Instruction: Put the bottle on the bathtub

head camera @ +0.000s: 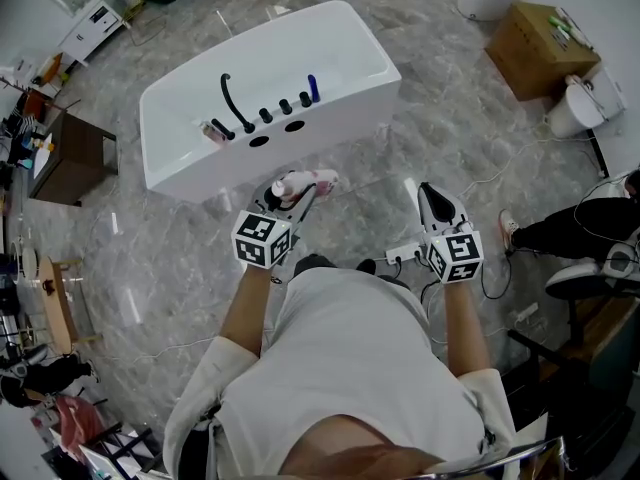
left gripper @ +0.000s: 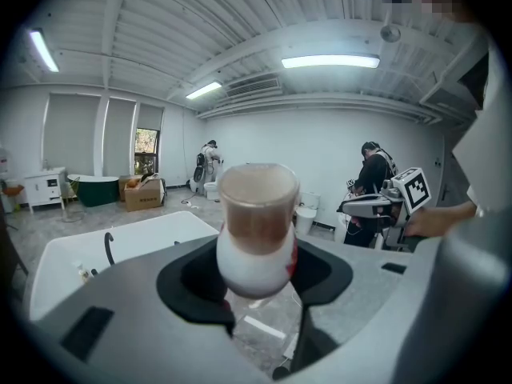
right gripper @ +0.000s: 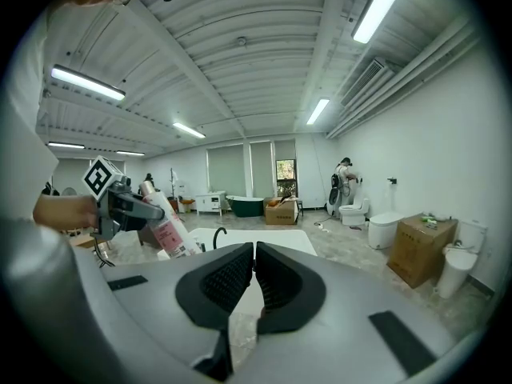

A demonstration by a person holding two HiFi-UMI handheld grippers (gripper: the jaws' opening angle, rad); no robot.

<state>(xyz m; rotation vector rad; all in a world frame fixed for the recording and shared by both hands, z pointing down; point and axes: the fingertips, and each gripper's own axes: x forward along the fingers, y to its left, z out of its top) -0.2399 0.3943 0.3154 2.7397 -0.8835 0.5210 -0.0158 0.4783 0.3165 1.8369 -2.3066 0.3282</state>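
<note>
A white bottle (head camera: 300,184) with a pink label is held in my left gripper (head camera: 290,196), just in front of the white bathtub (head camera: 330,38). In the left gripper view the bottle (left gripper: 256,230) stands between the jaws, its flat brown-tinted top toward the camera, with the bathtub (left gripper: 120,250) low at left. My right gripper (head camera: 432,200) hovers to the right, jaws together with nothing in them. The right gripper view shows its closed pads (right gripper: 253,282), the bottle (right gripper: 170,226) in the left gripper at left, and the bathtub (right gripper: 264,242) beyond.
A black faucet (head camera: 232,103) and several knobs line the tub's near rim, with a blue item (head camera: 314,88). A cardboard box (head camera: 540,48) and toilets (head camera: 575,108) stand at right. A power strip (head camera: 402,254) and cables lie on the marble floor. Another person (left gripper: 372,182) stands behind.
</note>
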